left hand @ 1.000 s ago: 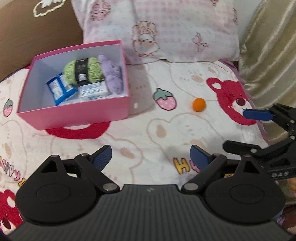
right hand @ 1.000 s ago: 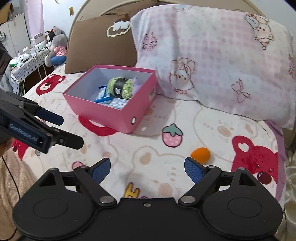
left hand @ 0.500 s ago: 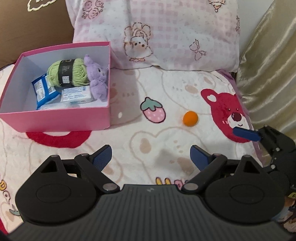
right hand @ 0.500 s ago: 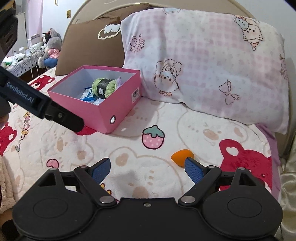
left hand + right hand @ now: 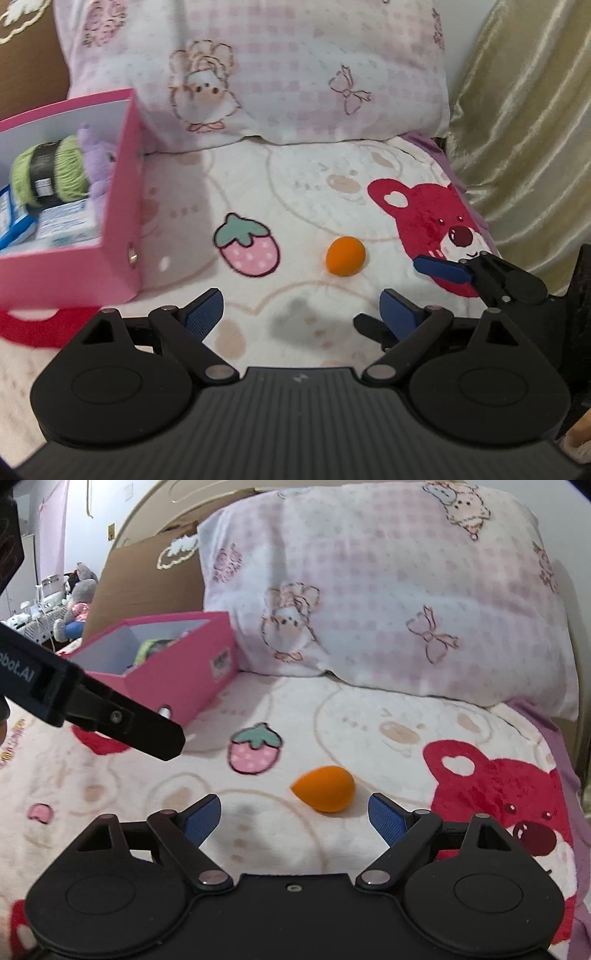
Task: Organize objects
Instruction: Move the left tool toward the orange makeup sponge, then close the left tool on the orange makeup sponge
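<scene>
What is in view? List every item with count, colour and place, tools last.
sponge: 1, orange, teardrop-shaped, loose on the blanket just ahead of the right tool
box: 1, pink outside, white inside, open, on the blanket left of the sponge
yarn: 1, green with a black band, in the box
plush: 1, purple, in the box beside the yarn
packets: at least 2, blue and white, in the box in front of the yarn
pillow: 1, pink-and-white check, behind the box and sponge
cushion: 1, brown, left of the pillow
blanket: 1, cream with bear and strawberry prints, under everything
curtain: 1, gold, far right
left tool: 1, black with blue pads, open, empty
right tool: 1, same colours, open, empty
</scene>
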The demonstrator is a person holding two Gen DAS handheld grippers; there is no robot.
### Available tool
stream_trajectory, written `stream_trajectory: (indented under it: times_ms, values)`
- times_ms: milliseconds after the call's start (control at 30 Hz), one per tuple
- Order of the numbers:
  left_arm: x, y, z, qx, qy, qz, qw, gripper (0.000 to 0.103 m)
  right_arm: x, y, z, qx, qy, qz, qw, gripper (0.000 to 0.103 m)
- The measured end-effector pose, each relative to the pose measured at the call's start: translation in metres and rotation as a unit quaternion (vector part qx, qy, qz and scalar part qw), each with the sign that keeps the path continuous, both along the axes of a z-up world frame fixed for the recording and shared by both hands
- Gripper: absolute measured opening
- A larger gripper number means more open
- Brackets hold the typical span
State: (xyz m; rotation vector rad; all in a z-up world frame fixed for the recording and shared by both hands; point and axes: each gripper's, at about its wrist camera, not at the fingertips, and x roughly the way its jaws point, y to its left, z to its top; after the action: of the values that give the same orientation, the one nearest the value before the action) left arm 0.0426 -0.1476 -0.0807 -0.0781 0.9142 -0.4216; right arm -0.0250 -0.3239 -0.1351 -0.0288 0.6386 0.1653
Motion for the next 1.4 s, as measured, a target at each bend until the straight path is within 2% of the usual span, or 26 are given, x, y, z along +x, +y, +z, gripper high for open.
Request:
stream_trajectory:
  times_ms: [133,267,500,667,767,833,967,1100,1233,1300,1400]
  values:
    - [0.010,-0.010,-0.015,-0.011,-0.007,-0.002,0.9999,0.092,0.010,-0.007,-0.013,0.019,0.000,-0.005,1.000,0.090]
    - [0.018,-0.017,-0.031,-0.023,-0.017,-0.001,0.9996,0.092,0.019,-0.009,-0.020,0.017,0.004,-0.015,1.000,0.090]
    - [0.033,-0.037,-0.054,-0.011,-0.003,-0.005,0.9999,0.090,0.032,-0.004,-0.027,0.012,0.006,-0.006,1.000,0.090]
    - [0.043,-0.046,-0.057,-0.024,-0.005,-0.017,0.9996,0.090,0.040,-0.016,-0.029,0.079,0.021,-0.020,0.996,0.090]
    - [0.048,-0.052,-0.057,-0.029,-0.009,-0.020,0.9993,0.088,0.044,-0.015,-0.036,0.054,0.022,-0.022,0.998,0.089]
    - [0.052,-0.055,-0.059,-0.034,-0.013,-0.021,0.9991,0.087,0.047,-0.017,-0.039,0.060,0.027,-0.025,0.998,0.089]
    - [0.054,-0.061,-0.065,-0.041,-0.020,-0.027,0.9986,0.083,0.045,-0.018,-0.044,0.054,0.014,-0.018,0.998,0.080]
    - [0.055,-0.063,-0.070,-0.043,-0.015,-0.022,0.9987,0.061,0.045,-0.019,-0.047,0.052,0.009,-0.022,0.998,0.076]
    - [0.060,-0.062,-0.079,-0.064,0.005,-0.013,0.9979,0.037,0.048,-0.020,-0.049,0.047,0.011,-0.028,0.998,0.063]
    - [0.060,-0.061,-0.081,-0.076,0.008,-0.014,0.9970,0.034,0.048,-0.020,-0.048,0.050,0.012,-0.025,0.998,0.057]
    - [0.054,-0.065,-0.078,-0.061,-0.008,-0.025,0.9978,0.033,0.044,-0.016,-0.046,0.037,0.008,-0.023,0.999,0.053]
